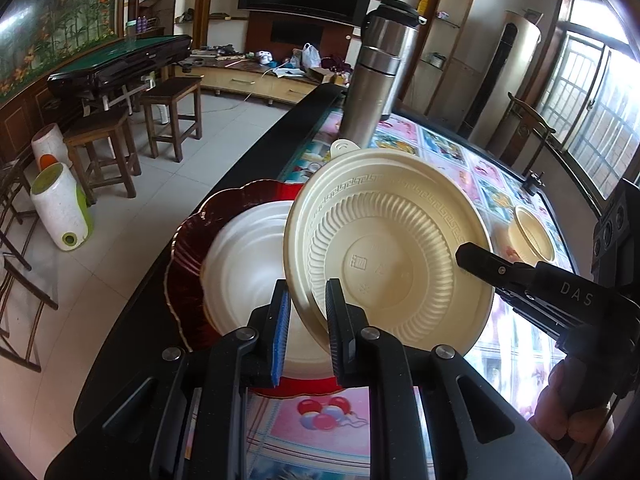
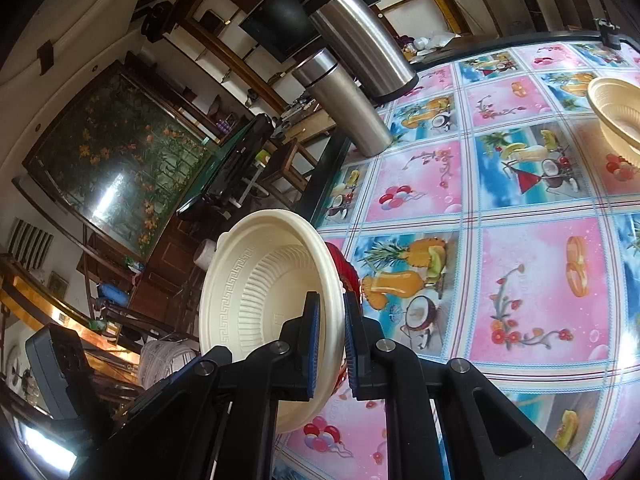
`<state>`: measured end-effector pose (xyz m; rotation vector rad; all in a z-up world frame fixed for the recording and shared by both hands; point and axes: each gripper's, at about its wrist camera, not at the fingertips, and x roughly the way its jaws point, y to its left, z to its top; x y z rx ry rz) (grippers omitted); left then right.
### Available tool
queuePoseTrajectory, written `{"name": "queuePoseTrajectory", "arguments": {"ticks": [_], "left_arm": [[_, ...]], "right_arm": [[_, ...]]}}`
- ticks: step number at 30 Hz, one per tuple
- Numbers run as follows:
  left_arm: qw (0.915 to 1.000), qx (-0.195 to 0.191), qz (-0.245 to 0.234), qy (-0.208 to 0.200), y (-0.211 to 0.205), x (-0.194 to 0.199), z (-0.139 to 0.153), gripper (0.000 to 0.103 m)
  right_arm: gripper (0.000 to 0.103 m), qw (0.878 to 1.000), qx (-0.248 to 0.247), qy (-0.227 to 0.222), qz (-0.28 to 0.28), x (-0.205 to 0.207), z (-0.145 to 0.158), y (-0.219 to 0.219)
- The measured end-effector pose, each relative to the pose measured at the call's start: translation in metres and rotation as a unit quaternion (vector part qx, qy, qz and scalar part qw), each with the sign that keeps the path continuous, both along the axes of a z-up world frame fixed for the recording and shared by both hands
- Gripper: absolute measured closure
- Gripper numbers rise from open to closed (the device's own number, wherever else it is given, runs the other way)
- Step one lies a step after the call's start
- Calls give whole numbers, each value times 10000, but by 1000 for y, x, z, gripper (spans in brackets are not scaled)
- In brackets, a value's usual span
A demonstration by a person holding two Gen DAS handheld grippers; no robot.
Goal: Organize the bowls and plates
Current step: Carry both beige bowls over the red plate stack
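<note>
A cream plastic bowl (image 1: pixel 384 248) is held tilted above a white plate (image 1: pixel 244 260) that lies on a red scalloped plate (image 1: pixel 188 252) at the table's left edge. My left gripper (image 1: pixel 308 328) straddles the bowl's near rim with a small gap on its left side. My right gripper (image 2: pixel 330 340) is shut on the same bowl's (image 2: pixel 264 296) rim; its finger (image 1: pixel 480 258) shows at the bowl's right edge in the left wrist view. A second cream bowl (image 1: pixel 532 236) stands on the table to the right, and shows in the right wrist view (image 2: pixel 618 110).
A steel flask (image 1: pixel 376 76) stands behind the plates, and another steel flask (image 2: pixel 360 40) beside it. The table has a colourful patterned cloth (image 2: pixel 520 208) and a black edge (image 1: pixel 240 168). Wooden stools (image 1: pixel 104 148) stand on the floor to the left.
</note>
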<state>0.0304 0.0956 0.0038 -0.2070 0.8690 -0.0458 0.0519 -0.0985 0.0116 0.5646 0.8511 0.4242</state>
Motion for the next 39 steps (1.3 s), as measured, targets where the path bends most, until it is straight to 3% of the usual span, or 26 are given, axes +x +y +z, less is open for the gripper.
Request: {"name": "queuePoseTrajectory", "arguments": {"ticks": [39], "left_arm": [[9989, 58, 387, 262, 28, 13, -21, 89]], "right_arm": [[89, 9993, -234, 208, 224, 20, -23, 52]]}}
